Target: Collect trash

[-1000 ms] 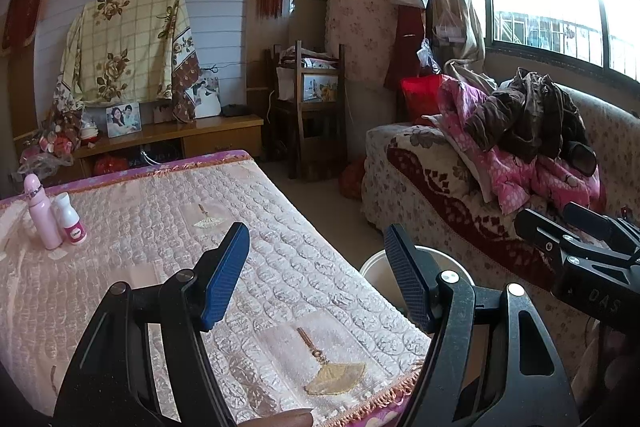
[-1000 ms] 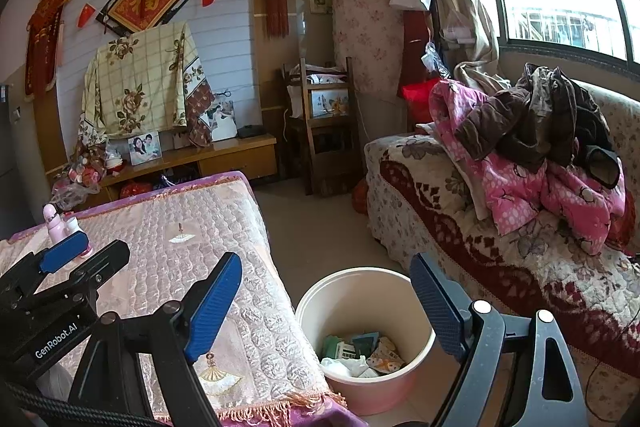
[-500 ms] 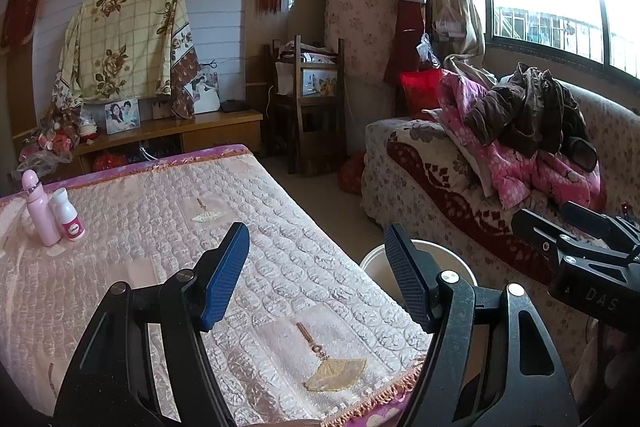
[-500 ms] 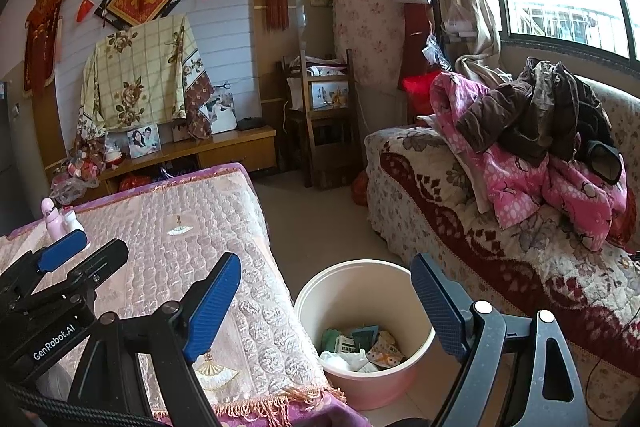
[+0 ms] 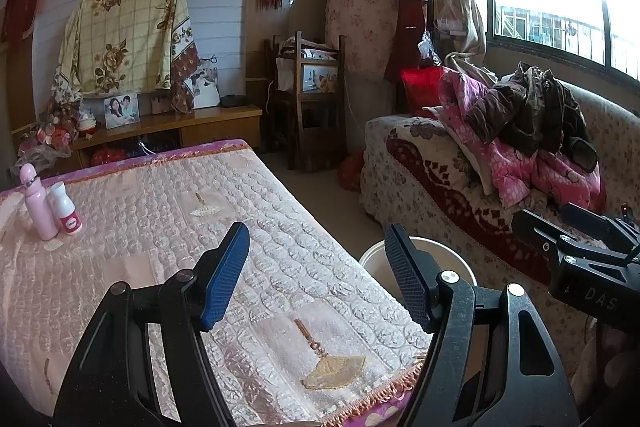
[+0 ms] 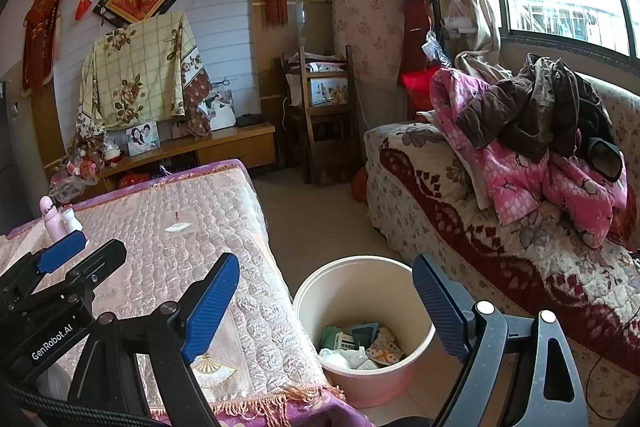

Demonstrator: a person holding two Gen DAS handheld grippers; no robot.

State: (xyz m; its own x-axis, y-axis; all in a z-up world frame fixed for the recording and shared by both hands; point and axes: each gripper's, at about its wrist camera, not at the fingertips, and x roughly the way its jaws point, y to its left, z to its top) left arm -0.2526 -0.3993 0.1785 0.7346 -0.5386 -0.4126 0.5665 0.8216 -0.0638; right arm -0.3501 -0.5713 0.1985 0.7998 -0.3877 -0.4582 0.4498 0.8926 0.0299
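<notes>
1. "GenRobot.AI" is read on the left gripper (image 6: 80, 251) at lower left of the right wrist view; "DAS" on the right gripper (image 5: 576, 227) at right of the left wrist view.
2. Both grippers' jaws are seen apart, empty.
3. The trash (image 6: 360, 343) is seen inside the bin (image 6: 360, 271), bottom centre, beside the table (image 6: 256, 227) edge; bare floor (image 6: 316, 223) is seen beyond.

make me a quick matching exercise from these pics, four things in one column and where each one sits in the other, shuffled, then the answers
Things:
1. pink bottle
2. trash bin
3. pile of clothes
4. framed photo

Places:
A. on the wooden cabinet by the wall
B. on the sofa under the window
C. on the floor between table and sofa
D. on the far left part of the quilted tablecloth

Pairs: 1-D, 2-C, 3-B, 4-A
</notes>
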